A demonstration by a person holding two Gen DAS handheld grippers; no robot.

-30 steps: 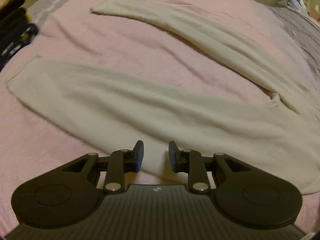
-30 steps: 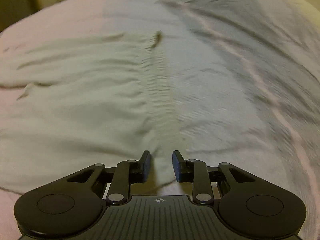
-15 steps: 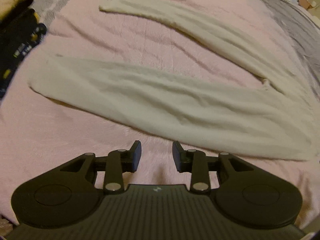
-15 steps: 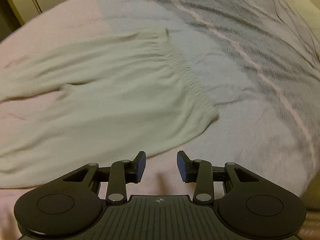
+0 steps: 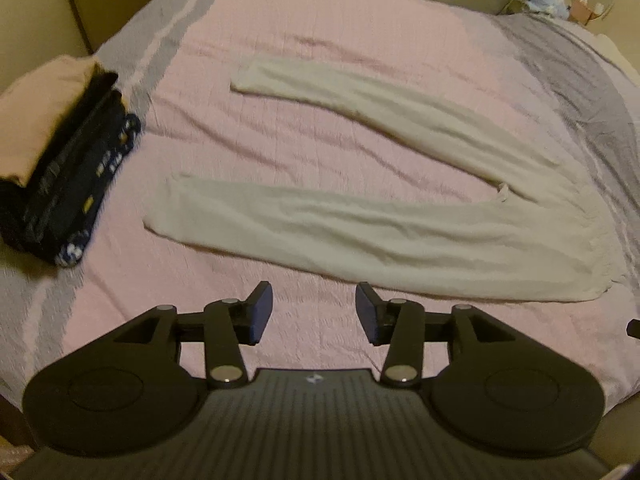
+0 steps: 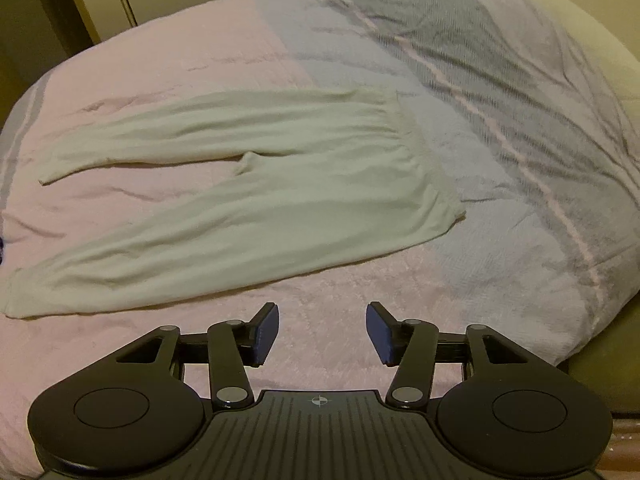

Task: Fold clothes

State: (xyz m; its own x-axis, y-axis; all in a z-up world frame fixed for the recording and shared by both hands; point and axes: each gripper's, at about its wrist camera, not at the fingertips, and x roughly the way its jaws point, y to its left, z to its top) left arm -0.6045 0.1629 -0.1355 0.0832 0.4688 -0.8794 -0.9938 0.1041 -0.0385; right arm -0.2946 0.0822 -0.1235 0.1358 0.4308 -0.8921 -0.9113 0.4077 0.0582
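Both tongs stand with their jaws apart and nothing between them: our left gripper (image 5: 315, 312) and our right gripper (image 6: 322, 330) each hang over bare pink bedspread (image 5: 320, 132), just short of the near edge of the trousers (image 5: 360, 236).

We take the trousers as our landmark. They lie flat and spread out on the bedspread, the two legs parted in a V; the waistband (image 6: 430, 172) is at the end where pink gives way to the grey stripes (image 6: 460, 40), and the cuffs point toward the stack (image 5: 60, 152) of folded clothes at the far side from the waistband. Neither gripper touches the cloth.

We judge the cloth light, soft and limp. It should drape and sag from any single hold and wrinkle easily, so two holds spread well apart would keep an edge straight. It looks matte, not slippery, and nothing about it is fragile. The gathered waistband is the thickest, firmest part and gives the surest bite; the cuffs are the next best. A pinch in mid-leg may catch only the top layer. The bedspread under it is soft too, so a deep pinch may take it up along with the trousers.
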